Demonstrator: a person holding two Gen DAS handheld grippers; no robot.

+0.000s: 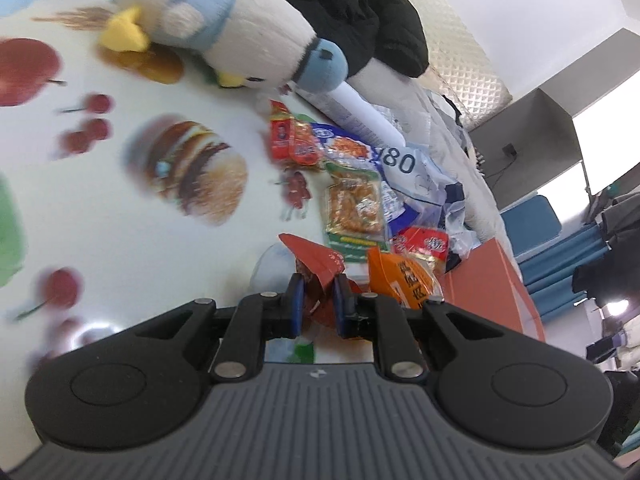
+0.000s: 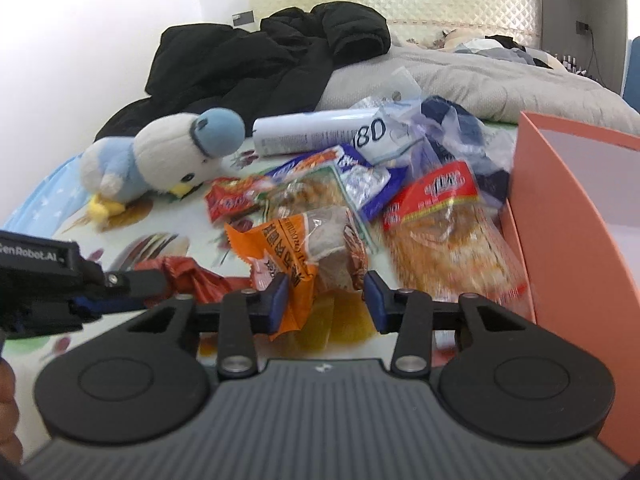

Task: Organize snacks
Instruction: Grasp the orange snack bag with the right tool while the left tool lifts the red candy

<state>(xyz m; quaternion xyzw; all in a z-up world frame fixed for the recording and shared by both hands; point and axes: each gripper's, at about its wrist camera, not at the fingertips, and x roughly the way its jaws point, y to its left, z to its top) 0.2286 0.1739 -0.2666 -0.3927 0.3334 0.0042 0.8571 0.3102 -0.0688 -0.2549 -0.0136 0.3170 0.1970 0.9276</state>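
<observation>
In the left wrist view my left gripper point(image 1: 318, 294) is shut on a crumpled red-brown snack wrapper point(image 1: 316, 264). The right wrist view shows that same wrapper point(image 2: 192, 276) at the left gripper's tip point(image 2: 148, 280). My right gripper point(image 2: 326, 300) holds an orange packet with a brown cake inside point(image 2: 308, 248); both blue pads press its sides. Behind it lies a heap of snack packets: a red-topped bag of crisps point(image 2: 444, 224), a green-edged packet point(image 1: 352, 208), small red packets point(image 2: 228, 200) and a blue-white bag point(image 2: 372, 184).
An open orange box point(image 2: 560, 200) stands at the right. A blue-and-white plush bird point(image 2: 160, 156), a white tube point(image 2: 312, 130), clear plastic bags point(image 2: 440, 120) and a black jacket point(image 2: 260, 60) lie beyond the snacks. The food-print cloth point(image 1: 120, 200) stretches left.
</observation>
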